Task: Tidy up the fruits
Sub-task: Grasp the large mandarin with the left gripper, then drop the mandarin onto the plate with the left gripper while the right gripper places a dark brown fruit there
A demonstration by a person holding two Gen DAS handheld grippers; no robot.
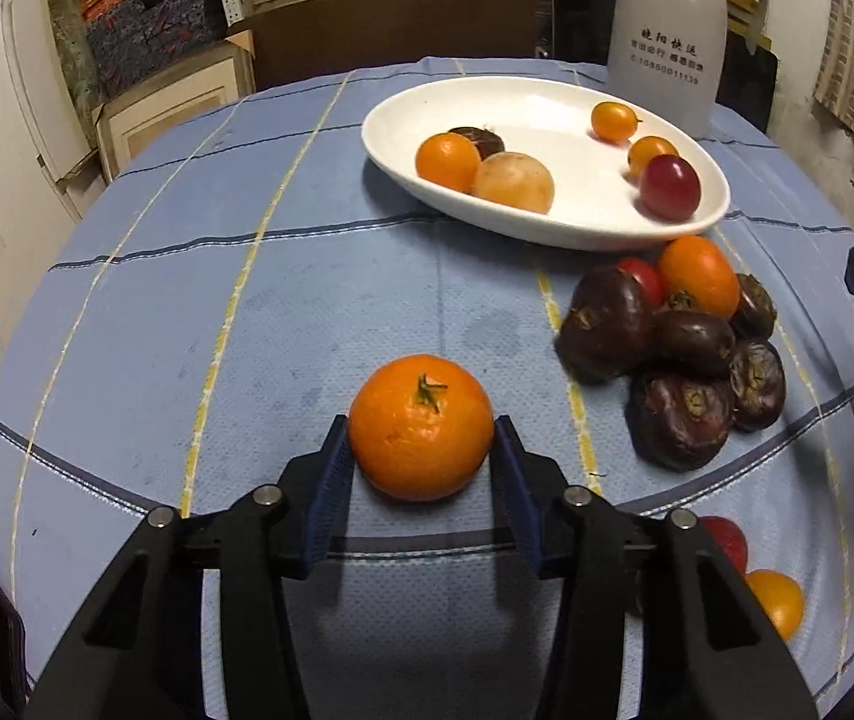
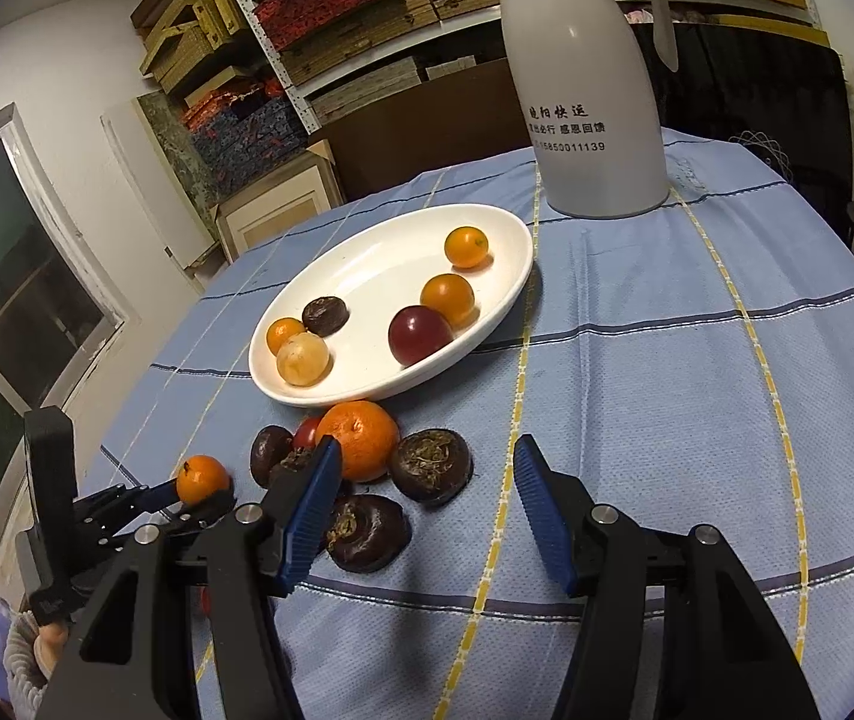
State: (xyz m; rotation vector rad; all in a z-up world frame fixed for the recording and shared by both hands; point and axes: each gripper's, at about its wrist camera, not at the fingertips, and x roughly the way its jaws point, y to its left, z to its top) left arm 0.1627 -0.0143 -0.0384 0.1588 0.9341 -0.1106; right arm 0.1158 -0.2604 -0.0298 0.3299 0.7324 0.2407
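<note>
My left gripper [image 1: 420,438] is shut on a small orange mandarin [image 1: 420,427], its blue pads against both sides; the fruit is just above or on the blue cloth. It also shows in the right wrist view [image 2: 203,479]. The white oval plate [image 1: 402,114] holds several fruits: small oranges, a red one, a pale one and a dark chestnut. A pile of dark water chestnuts [image 1: 679,348] with an orange [image 1: 700,276] and a red tomato lies in front of the plate. My right gripper [image 2: 427,474] is open and empty, above the cloth right of that pile [image 2: 427,462].
A white thermos jug [image 2: 589,90] stands behind the plate. A red and an orange fruit [image 1: 778,600] lie near the table's front right. The round table [image 2: 697,360] has a blue checked cloth. Shelves and boxes stand behind it.
</note>
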